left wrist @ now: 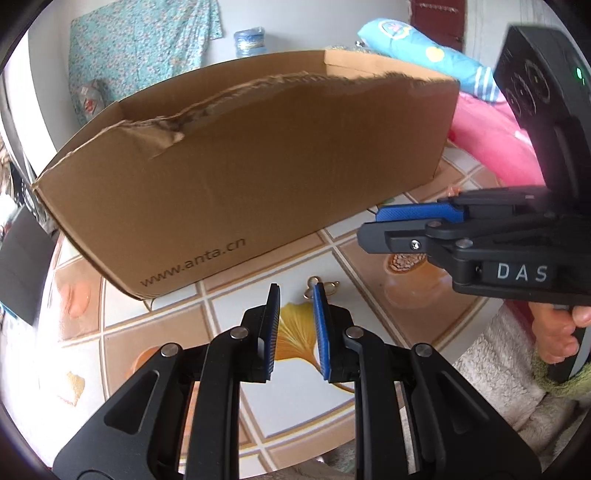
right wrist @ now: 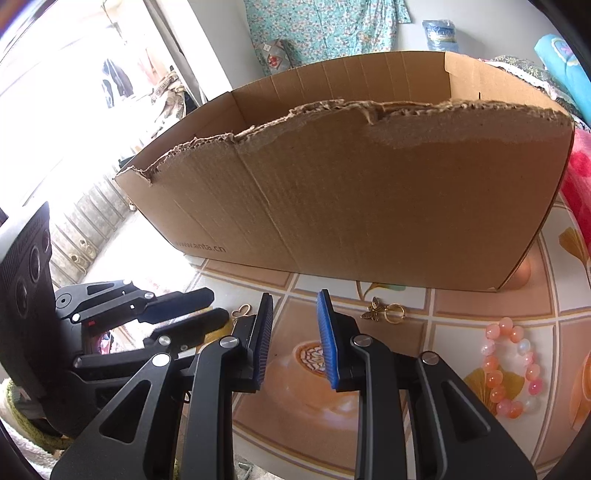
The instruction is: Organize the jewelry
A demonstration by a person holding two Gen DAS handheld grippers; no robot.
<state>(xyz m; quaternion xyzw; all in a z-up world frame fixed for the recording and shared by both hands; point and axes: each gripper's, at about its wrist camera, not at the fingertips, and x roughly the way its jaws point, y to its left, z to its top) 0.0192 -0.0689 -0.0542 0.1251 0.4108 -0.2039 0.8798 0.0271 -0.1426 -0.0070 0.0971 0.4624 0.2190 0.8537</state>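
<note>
Ahead of the grippers, beyond the work surface, stands a pale wall (right wrist: 413,33) with a turquoise floral cloth (right wrist: 325,26) hanging on it. A bundle wrapped in blue plastic (left wrist: 250,41) sits at the wall's foot. To the left of the right gripper, a bright window (right wrist: 66,110) floods the room with daylight and washes out that side. The surface beneath is a glossy tablecloth (right wrist: 480,306) printed with tan and white tiles, yellow leaves and coffee cups, catching glare from the window. Off to the right of the left gripper lie pink bedding (left wrist: 491,147) and a light-blue patterned pillow (left wrist: 424,51), with a dark red door (left wrist: 437,18) behind them.
</note>
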